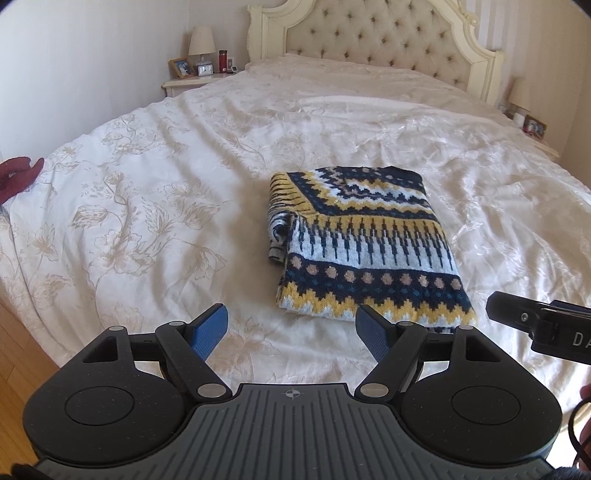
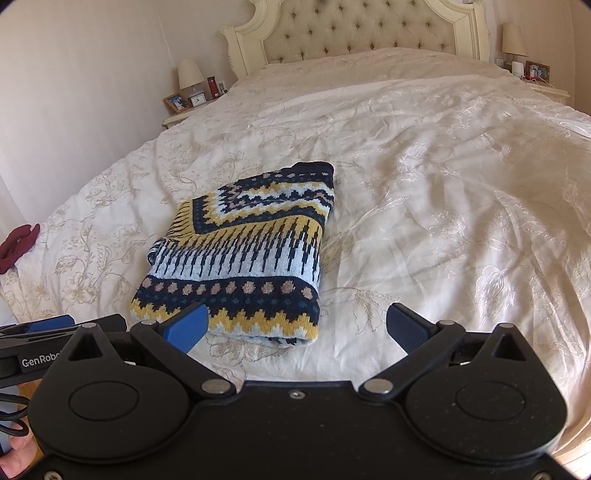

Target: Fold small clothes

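Here, the folded patterned sweater (image 1: 360,243) is laid flat on the bed (image 1: 166,184), while the left tongs (image 1: 291,328) and right tongs (image 2: 295,326) are held apart, empty, just short of its near edge.

"GenRobo" on left tongs (image 2: 40,326), "DA" on right tongs (image 1: 535,325)

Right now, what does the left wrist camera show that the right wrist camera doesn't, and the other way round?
Only the left wrist view shows the left gripper head-on, its blue pads spread open and empty, with the right gripper's black tip at its right edge.

Only the right wrist view shows the right gripper head-on, open and empty, and the far bedside lamp clearly.

Both show the folded patterned sweater lying on the white floral bedspread, the dark red garment at the bed's left edge, the tufted headboard and the red bottle.
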